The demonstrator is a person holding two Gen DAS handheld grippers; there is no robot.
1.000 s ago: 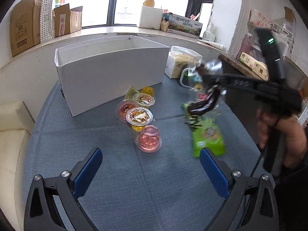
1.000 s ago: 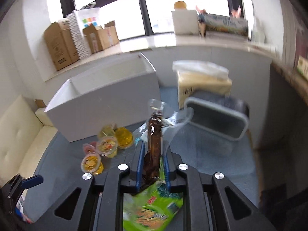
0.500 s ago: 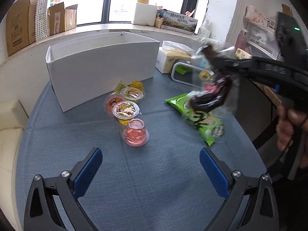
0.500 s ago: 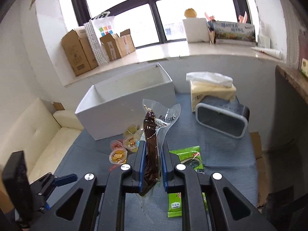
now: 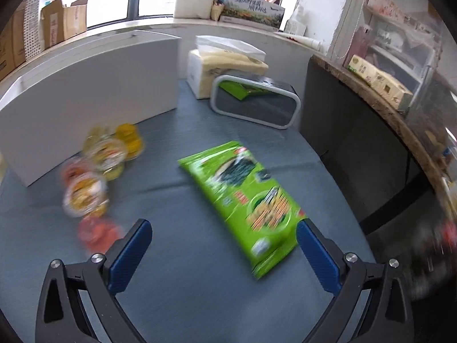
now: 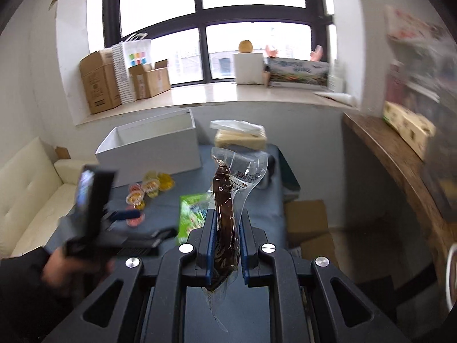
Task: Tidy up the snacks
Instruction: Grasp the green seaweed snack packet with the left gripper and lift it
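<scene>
Your worktop (image 5: pixel 200 285) is a round surface under blue-grey cloth, and it carries everything you are sorting. The largest thing on it is the white box (image 5: pixel 94 85), open at the top, standing along the far left side. To its right, at the back, sits a tissue pack (image 5: pixel 225 65), and just in front of that a grey-rimmed dark case (image 5: pixel 257 108) lies on its side with something green showing in it.

The green snack bag (image 5: pixel 245 200) lies flat near the middle of the worktop, slanting from upper left to lower right; its near corner sits close to the right-hand finger of your left tool (image 5: pixel 222 254). That tool is released, its blue pads wide apart with nothing between them, hovering above the cloth.

Left of the bag, in front of the white box, a cluster of jelly cups (image 5: pixel 97 171) is blurred; yellow, orange and red ones can be made out, close together.

Your right tool (image 6: pixel 227 245) is clenched on a clear packet holding a dark brown snack (image 6: pixel 225 200), which stands upright out of the pads, raised above the worktop's right edge. In the right wrist view your left hand (image 6: pixel 65 268) grips the other handle, low at the left.
</scene>
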